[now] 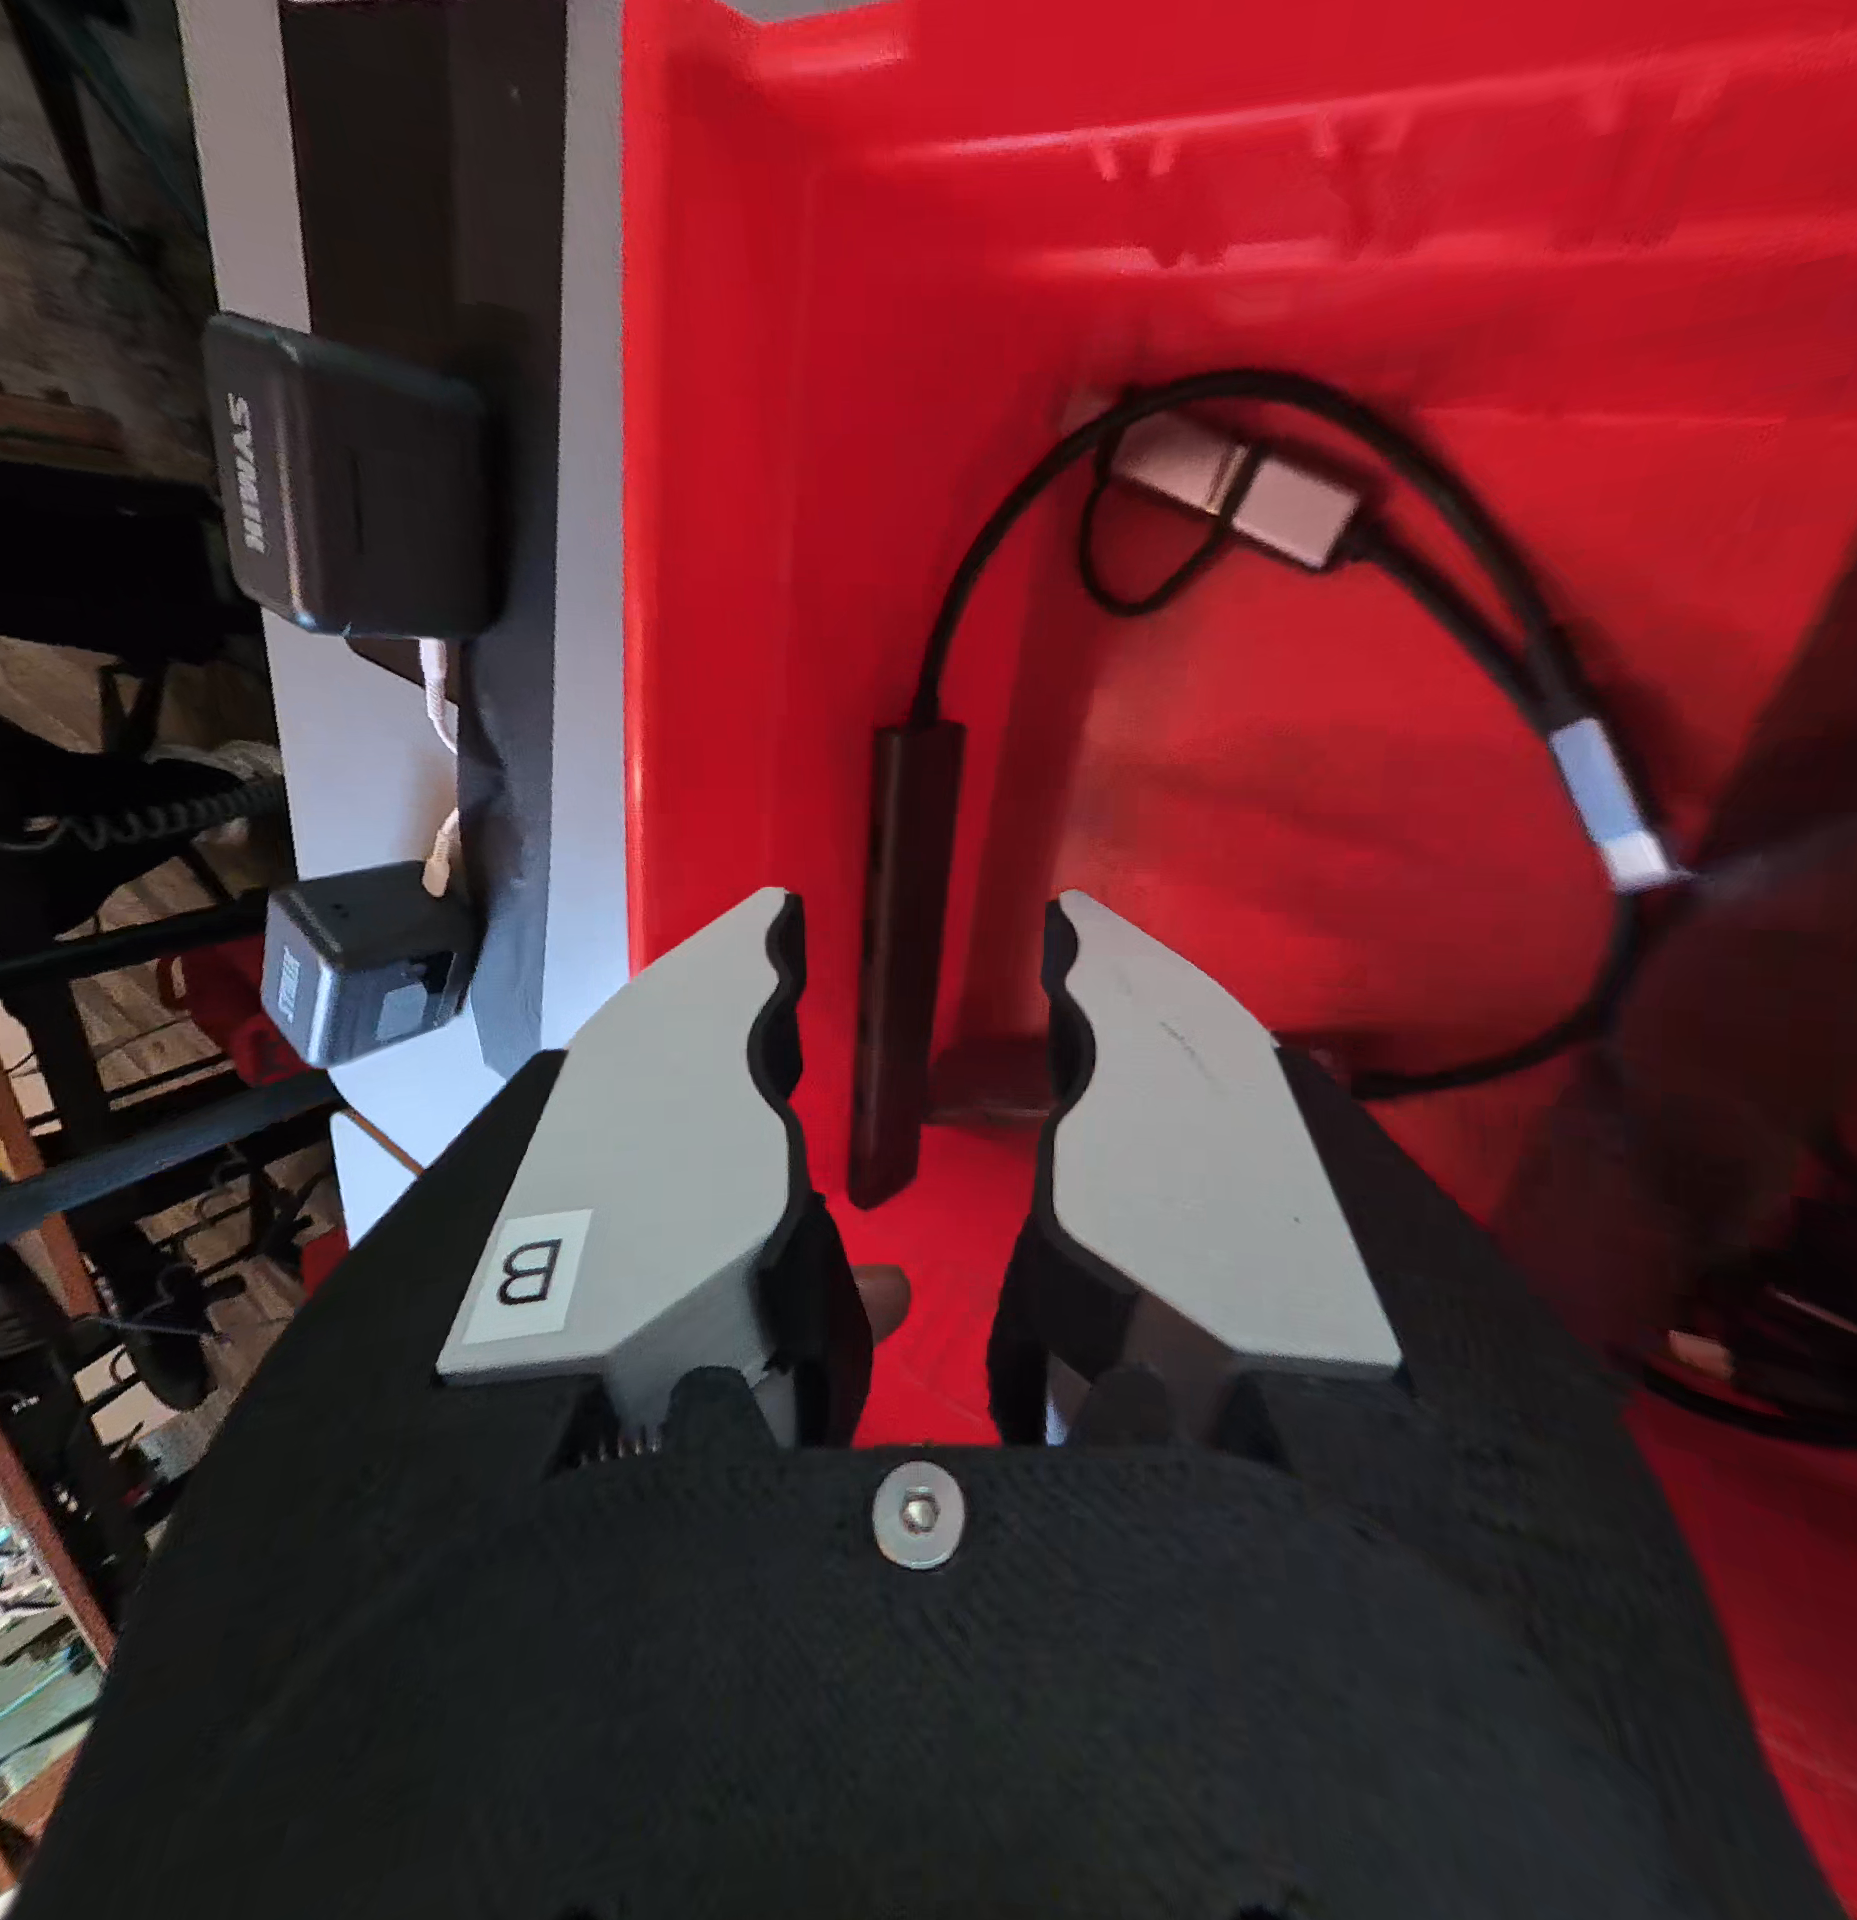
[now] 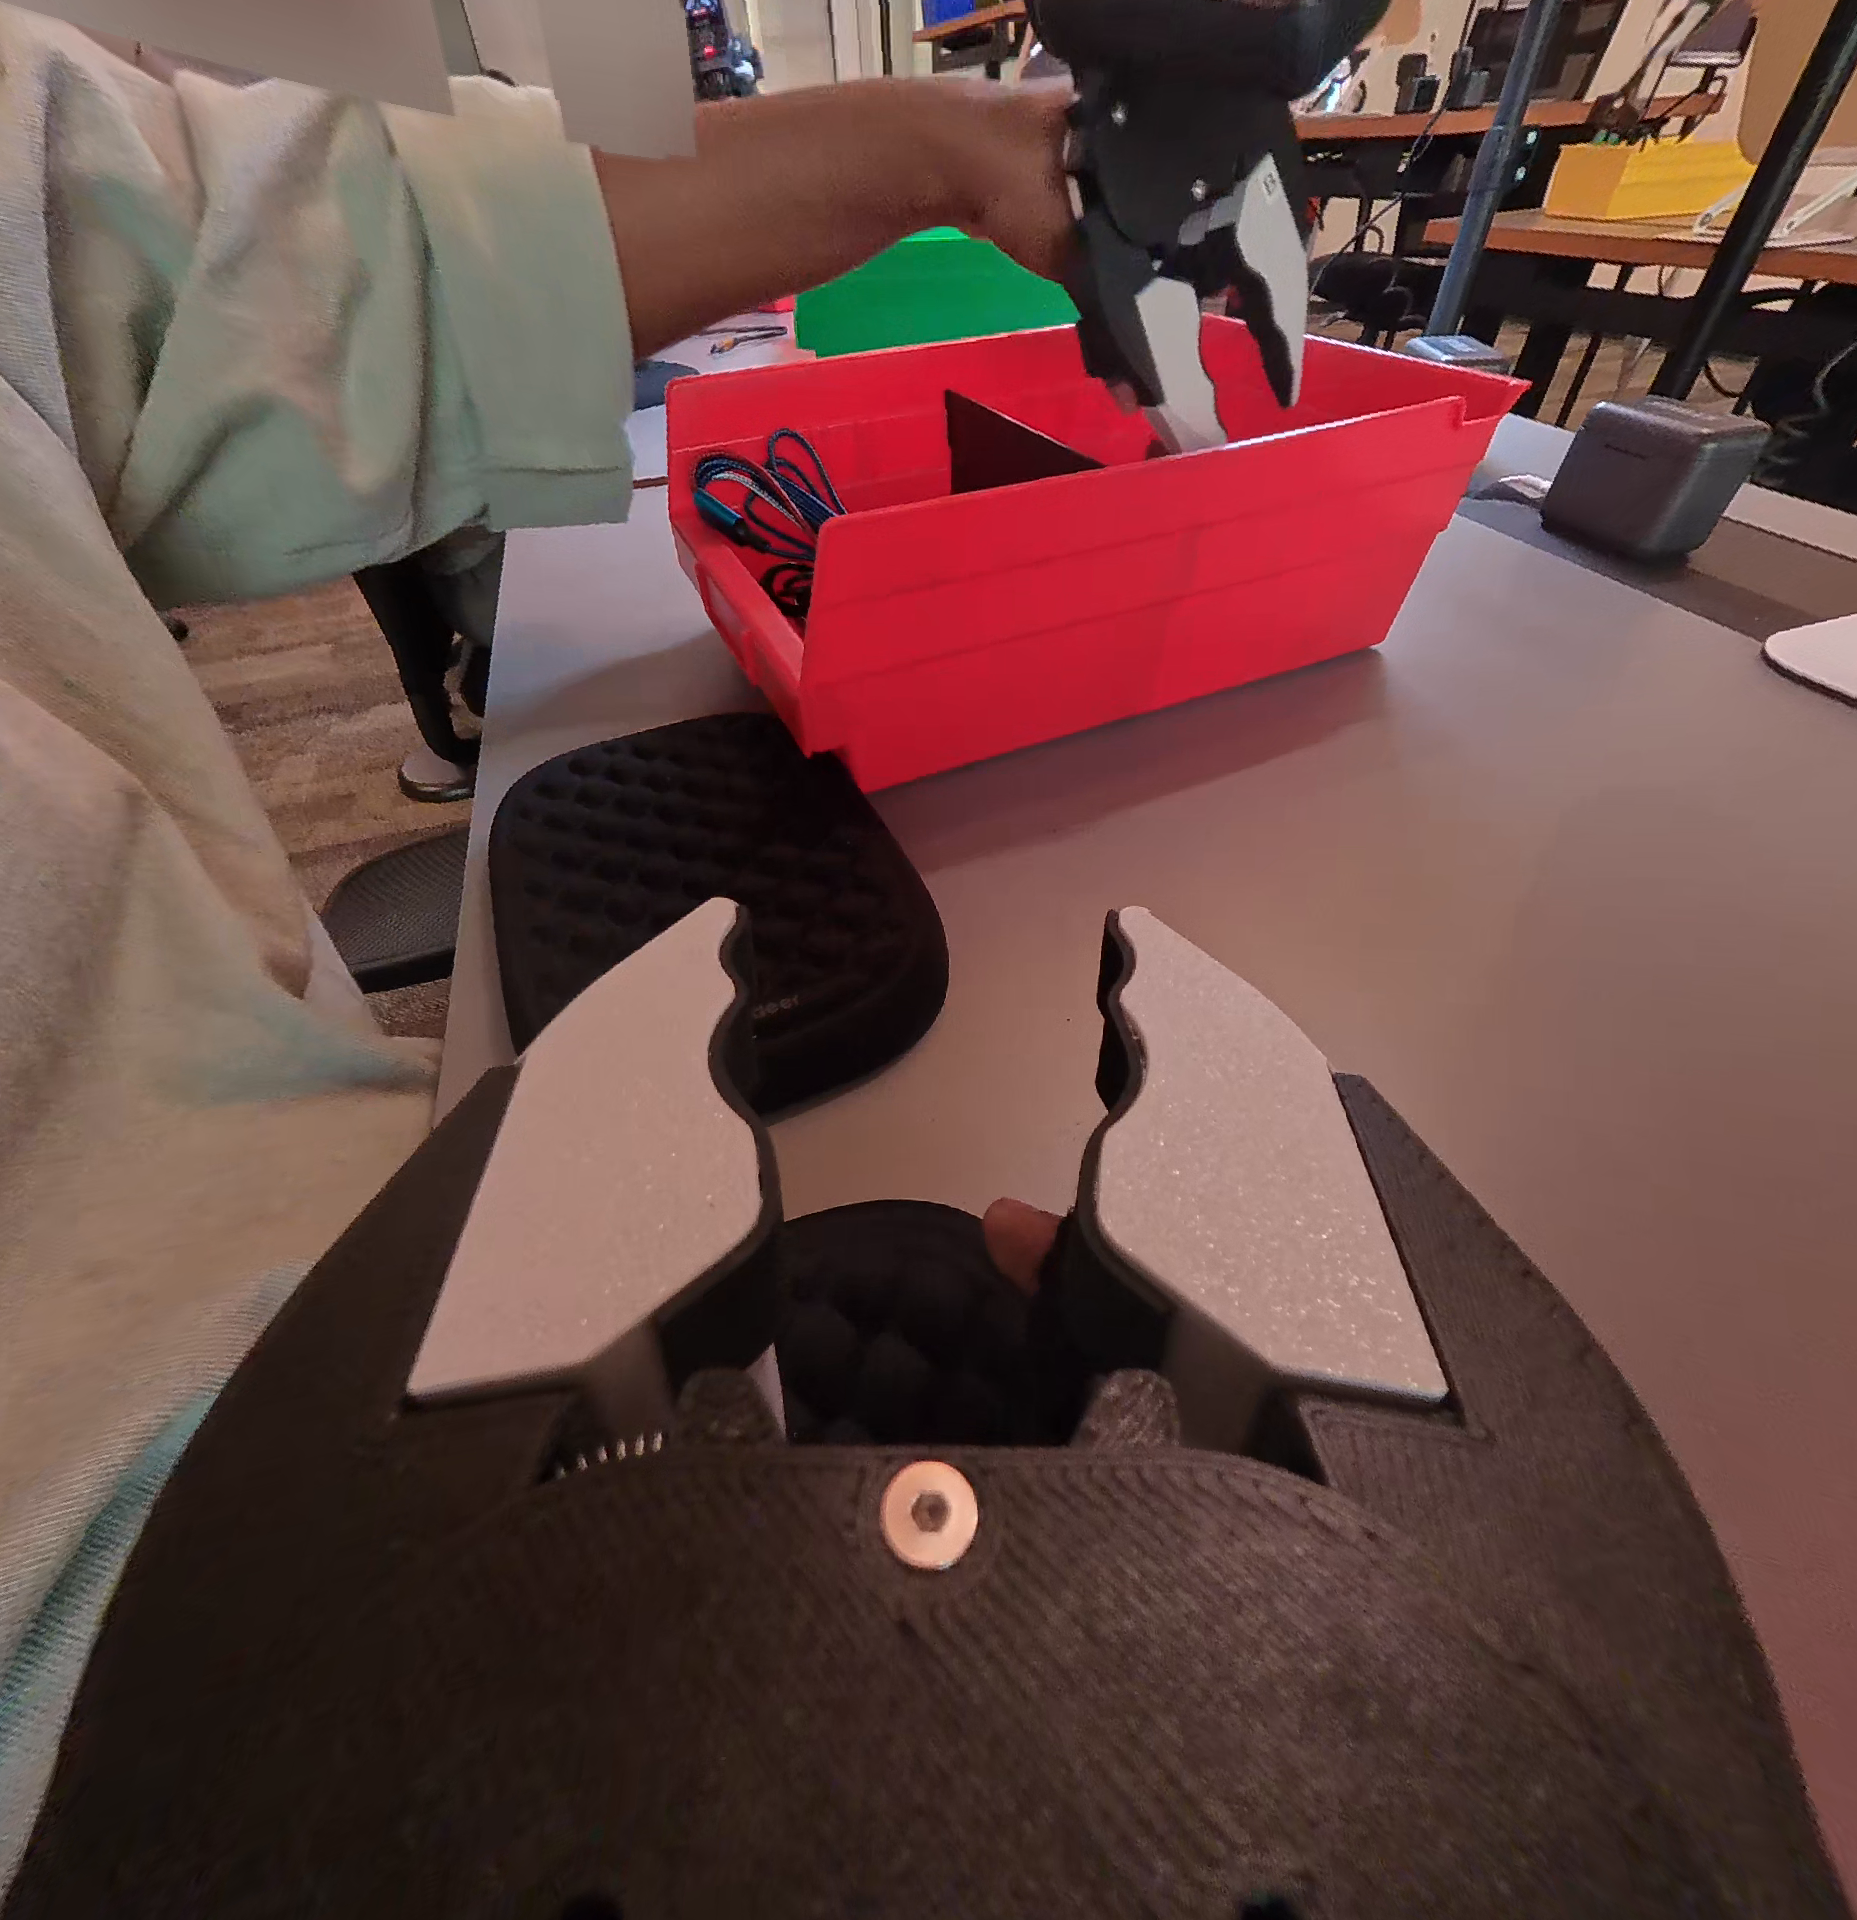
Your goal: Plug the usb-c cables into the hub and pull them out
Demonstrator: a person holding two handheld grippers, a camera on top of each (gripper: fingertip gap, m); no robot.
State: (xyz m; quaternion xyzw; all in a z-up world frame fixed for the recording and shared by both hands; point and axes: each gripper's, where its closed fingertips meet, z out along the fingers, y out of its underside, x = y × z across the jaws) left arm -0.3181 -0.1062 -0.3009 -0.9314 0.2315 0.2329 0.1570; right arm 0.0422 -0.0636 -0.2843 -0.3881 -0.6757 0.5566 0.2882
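**Q:** Where's the hub sitting right now, and which way is it pointing?

**A:** From my left wrist view, the hub (image 1: 903,956) is a slim, dark, matte bar lying inside the red bin (image 1: 1319,260), just right of the frame's centre. Its long axis runs nearly straight up and down the frame, with the near end poking toward the gap in my left claw (image 1: 924,925). A thin black cord leaves its far end and arcs up and over to the right.

**Q:** And the cables?

**A:** There's a pair of boxy silver plugs (image 1: 1230,499) in the upper middle, tilted down to the right. Another silver plug (image 1: 1615,805) is at the right, pointing down and right. They're all on thin black cords, a bit blurry.

**Q:** What are your claws doing?

**A:** Both are spread, holding nothing. The left one hangs over the bin with its smooth grey, wavy-edged fingers (image 1: 675,1081) apart. In the right wrist view my right claw (image 2: 924,925) gapes over the flat grey table (image 2: 1423,935), with a bumpy black pad (image 2: 695,883) just left of centre.

**Q:** Anything else in the bin?

**A:** A black divider (image 2: 1007,442), and a blue braided cable (image 2: 778,488) coiled on its left side.
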